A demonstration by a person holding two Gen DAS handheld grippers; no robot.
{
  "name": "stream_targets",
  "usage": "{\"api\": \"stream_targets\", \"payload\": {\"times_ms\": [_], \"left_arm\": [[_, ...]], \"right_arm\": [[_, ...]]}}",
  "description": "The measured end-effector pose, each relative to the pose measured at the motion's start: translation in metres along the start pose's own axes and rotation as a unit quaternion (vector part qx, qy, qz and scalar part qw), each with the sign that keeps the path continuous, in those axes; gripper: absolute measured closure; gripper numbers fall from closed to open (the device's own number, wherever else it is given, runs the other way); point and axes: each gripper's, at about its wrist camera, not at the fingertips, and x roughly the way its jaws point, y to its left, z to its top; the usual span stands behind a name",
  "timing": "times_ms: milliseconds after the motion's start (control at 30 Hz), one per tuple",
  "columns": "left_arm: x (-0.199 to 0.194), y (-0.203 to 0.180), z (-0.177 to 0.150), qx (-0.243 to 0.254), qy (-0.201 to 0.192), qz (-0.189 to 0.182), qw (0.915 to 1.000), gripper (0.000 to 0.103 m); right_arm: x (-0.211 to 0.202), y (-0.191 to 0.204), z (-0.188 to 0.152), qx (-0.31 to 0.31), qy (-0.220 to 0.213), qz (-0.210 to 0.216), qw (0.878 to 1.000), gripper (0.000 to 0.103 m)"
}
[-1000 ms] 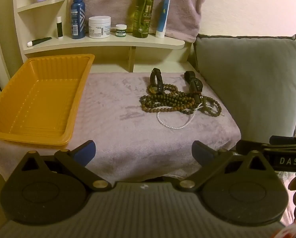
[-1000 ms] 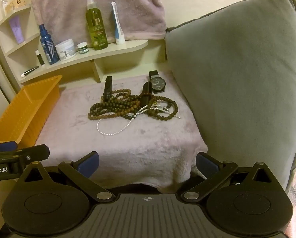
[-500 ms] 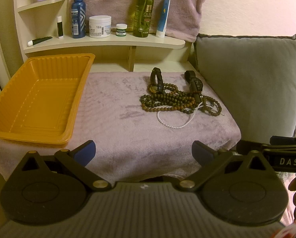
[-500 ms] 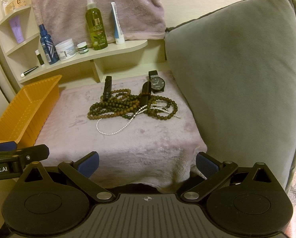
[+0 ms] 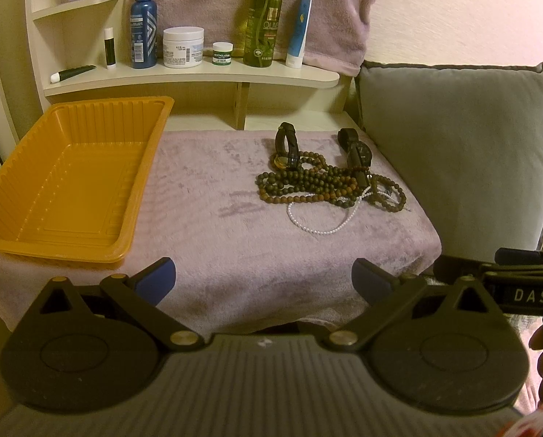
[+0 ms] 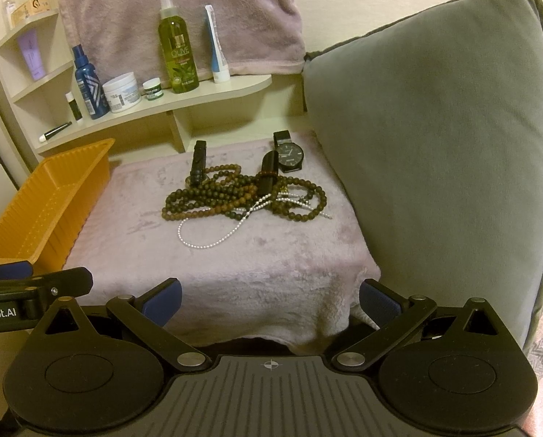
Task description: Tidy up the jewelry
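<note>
Jewelry pile: I see a tangle of wooden bead strands (image 6: 213,198) on the right half of the mauve plush cloth (image 6: 235,255), with a white pearl string (image 6: 213,235) looping out of its near edge.
Watches: a black watch (image 6: 288,153) lies face up at the back right of the pile, just beside the grey cushion (image 6: 435,164); a second black watch (image 5: 287,145) stands on edge at the back left, touching the beads. I cannot read either dial.
Tray: an orange ribbed plastic tray (image 5: 23,240) sits on the left part of the cloth, well apart from the pile.
Shelf labels: on the cream shelf (image 6: 231,91) behind, the tall green spray bottle (image 6: 176,51) reads "OLIVE"; the small green-lidded pot (image 5: 223,52) reads "MENTHOLATUM"; the white jar (image 5: 183,47) shows "CREAM". The print on the blue spray bottle (image 5: 144,29) and on the blue-and-white tube (image 5: 298,29) is too small for me to read.
Gripper lettering: "DAS" on the right unit as seen from the left camera, "Robot.AI" on the left unit as seen from the right camera.
Left gripper (image 5: 263,280): jaws spread wide, nothing between the blue pads, hovering off the near edge of the cloth.
Right gripper (image 6: 270,300): jaws likewise wide apart, holding nothing, facing the pile from the near edge.
</note>
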Motion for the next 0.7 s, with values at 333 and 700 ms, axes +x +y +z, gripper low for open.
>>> {"api": "stream_targets", "payload": {"times_ms": [333,700], "left_arm": [[0.0000,-0.0002,-0.0006,0.000,0.000,0.000,1.0000,0.001],[0.0001,0.0000,-0.0005,0.000,0.001,0.000,1.0000,0.001]], "right_arm": [[-0.0002,0.0004,0.0004,-0.001,0.000,0.000,1.000,0.000],[-0.0012,0.0006,0.0006,-0.001,-0.001,0.000,1.000,0.000]]}}
